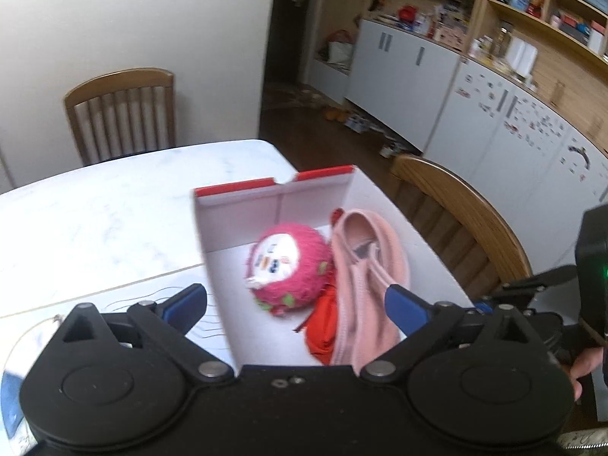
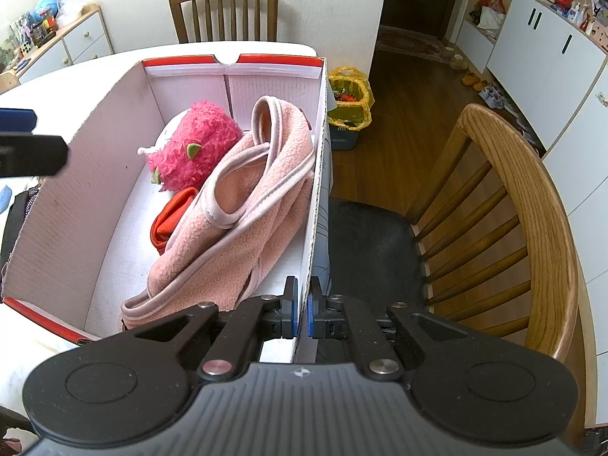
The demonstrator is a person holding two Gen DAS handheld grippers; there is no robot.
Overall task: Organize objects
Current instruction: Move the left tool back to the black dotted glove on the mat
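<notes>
A white cardboard box [image 2: 95,174] with a red rim stands on the table. Inside lie a fuzzy pink plush ball [image 2: 197,144], a pink fleece garment [image 2: 247,205] and a red cloth [image 2: 171,216] between them. My right gripper [image 2: 303,304] is shut on the box's right wall near its front corner. My left gripper [image 1: 296,306] hangs open and wide over the box [image 1: 212,235], above the plush ball [image 1: 292,266] and the fleece [image 1: 372,266], with nothing between its pads. One of its fingers [image 2: 34,154] shows at the left edge of the right wrist view.
The white marble table [image 1: 95,220] stretches left of the box. A wooden chair [image 1: 121,114] stands at its far side, another chair [image 2: 513,209] right of the box. A bin with a yellow bag [image 2: 347,102] sits on the floor. A hand [image 1: 585,368] holds the right gripper.
</notes>
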